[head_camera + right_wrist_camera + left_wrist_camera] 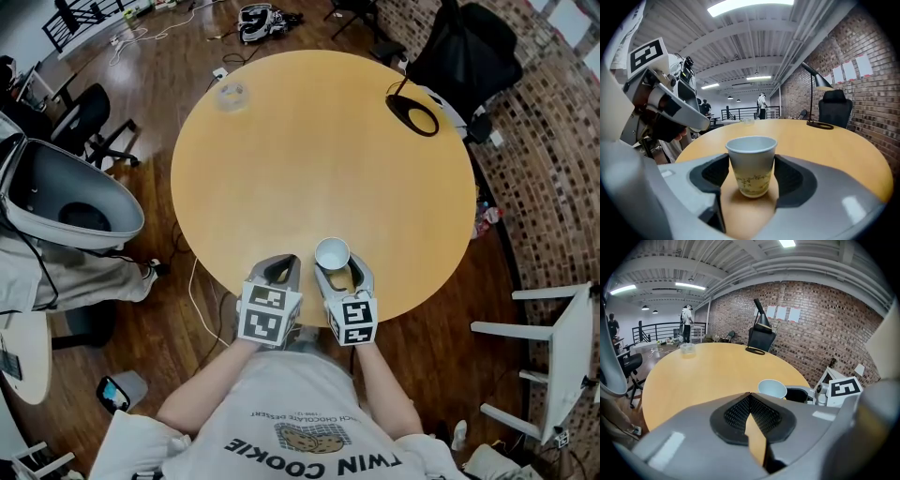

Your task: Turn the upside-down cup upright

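Note:
A white paper cup (332, 253) stands upright, mouth up, on the round wooden table (319, 150) near its front edge. My right gripper (343, 270) has its jaws around the cup. In the right gripper view the cup (751, 164) fills the gap and both dark pads (713, 174) touch its sides. My left gripper (279, 266) lies just left of it, jaws closed with nothing between them. In the left gripper view the cup (772, 388) shows beyond the closed tips of my left gripper (750, 395), to the right.
A black lamp base (412, 114) sits at the table's far right and a small clear container (231, 96) at its far left. A black chair (464, 52), a white chair (553, 361) and a grey pod seat (56, 197) surround the table.

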`<move>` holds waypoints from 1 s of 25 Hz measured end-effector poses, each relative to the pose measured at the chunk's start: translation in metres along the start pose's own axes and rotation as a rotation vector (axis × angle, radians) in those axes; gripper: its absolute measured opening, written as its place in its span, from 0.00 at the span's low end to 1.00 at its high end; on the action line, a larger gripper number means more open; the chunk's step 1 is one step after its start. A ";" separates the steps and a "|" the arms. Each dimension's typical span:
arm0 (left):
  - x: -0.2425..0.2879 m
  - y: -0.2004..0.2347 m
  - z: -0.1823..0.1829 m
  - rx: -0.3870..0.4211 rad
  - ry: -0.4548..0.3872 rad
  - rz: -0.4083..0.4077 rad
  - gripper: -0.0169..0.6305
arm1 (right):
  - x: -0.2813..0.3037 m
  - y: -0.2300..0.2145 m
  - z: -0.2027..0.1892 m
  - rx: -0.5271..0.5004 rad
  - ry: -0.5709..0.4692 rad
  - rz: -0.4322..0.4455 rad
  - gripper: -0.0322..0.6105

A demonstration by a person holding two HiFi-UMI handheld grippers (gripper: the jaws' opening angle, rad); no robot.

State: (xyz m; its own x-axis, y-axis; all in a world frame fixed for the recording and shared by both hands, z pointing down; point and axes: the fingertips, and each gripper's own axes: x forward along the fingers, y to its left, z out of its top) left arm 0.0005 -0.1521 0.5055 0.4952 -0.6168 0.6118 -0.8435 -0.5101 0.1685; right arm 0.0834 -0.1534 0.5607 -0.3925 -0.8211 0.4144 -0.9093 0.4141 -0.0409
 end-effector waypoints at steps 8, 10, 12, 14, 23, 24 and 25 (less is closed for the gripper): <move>-0.001 0.003 -0.002 0.005 0.001 -0.014 0.03 | 0.003 0.010 -0.006 0.024 0.051 0.001 0.50; -0.001 0.006 -0.001 0.008 -0.002 -0.016 0.03 | 0.004 0.014 -0.003 0.032 0.053 0.007 0.50; 0.000 0.007 0.000 0.010 -0.008 -0.018 0.03 | 0.005 0.017 -0.001 0.039 0.053 0.017 0.50; 0.002 0.008 -0.001 0.006 -0.008 -0.018 0.03 | 0.005 0.020 -0.001 0.045 0.059 0.033 0.50; 0.011 -0.025 -0.009 -0.018 -0.037 0.015 0.03 | -0.025 0.007 -0.013 0.047 0.090 0.092 0.50; 0.010 -0.028 -0.009 -0.018 -0.040 0.018 0.03 | -0.030 0.006 -0.013 0.050 0.093 0.091 0.50; 0.009 -0.030 -0.009 -0.018 -0.044 0.025 0.03 | -0.033 0.005 -0.012 0.053 0.099 0.092 0.50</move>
State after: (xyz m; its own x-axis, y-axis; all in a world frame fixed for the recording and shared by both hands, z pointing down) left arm 0.0282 -0.1366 0.5130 0.4818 -0.6554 0.5816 -0.8594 -0.4831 0.1676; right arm 0.0937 -0.1192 0.5578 -0.4615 -0.7366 0.4945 -0.8771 0.4624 -0.1299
